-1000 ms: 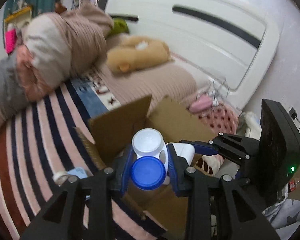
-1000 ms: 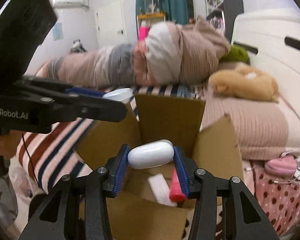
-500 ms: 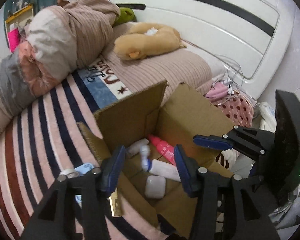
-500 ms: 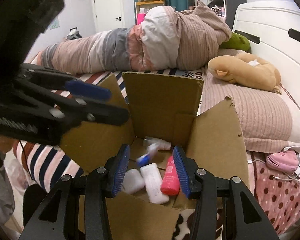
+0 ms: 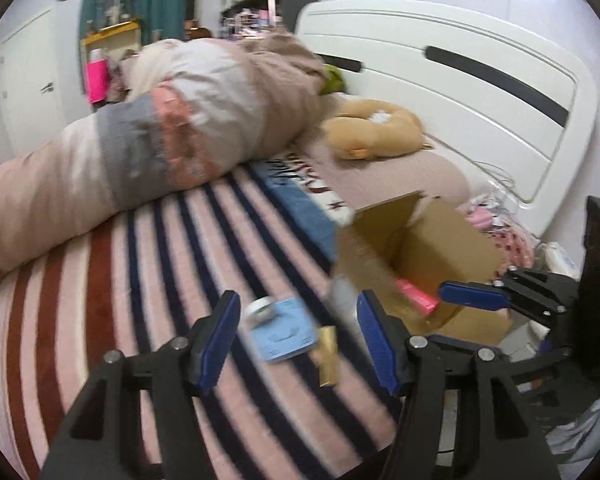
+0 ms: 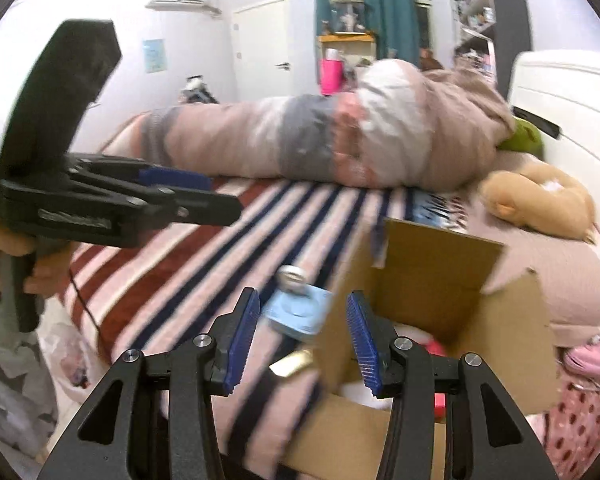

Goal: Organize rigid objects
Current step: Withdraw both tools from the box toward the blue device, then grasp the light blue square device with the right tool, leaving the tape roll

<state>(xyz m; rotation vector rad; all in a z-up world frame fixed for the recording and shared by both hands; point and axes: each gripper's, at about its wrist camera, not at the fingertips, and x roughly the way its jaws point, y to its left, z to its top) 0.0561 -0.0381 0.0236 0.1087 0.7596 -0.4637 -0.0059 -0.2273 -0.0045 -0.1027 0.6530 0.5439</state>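
On the striped bedspread (image 5: 148,280) lie a light blue flat box (image 5: 284,334), a small white round item (image 5: 260,308) and a gold piece (image 5: 327,356). My left gripper (image 5: 296,338) hovers over them, its jaws opening, with nothing pressed between the pads. The open cardboard box (image 5: 440,248) stands to the right with a pink bottle (image 5: 416,298) inside. In the right wrist view my right gripper (image 6: 302,340) is open and empty above the blue box (image 6: 300,312), the round item (image 6: 294,274) and the cardboard box's (image 6: 432,272) left wall. The left gripper (image 6: 216,196) shows at left.
A rolled quilt (image 5: 160,136) lies across the bed behind the stripes. A tan plush toy (image 5: 372,132) rests by the white headboard (image 5: 460,92). A hand (image 6: 4,248) holds the left gripper's handle. A pink polka-dot cloth (image 6: 580,408) sits right of the box.
Both grippers let go of their loads, a blue-capped white bottle and a white case, into the cardboard box. Both then swung left, away from the box, toward the blue box on the bedspread.
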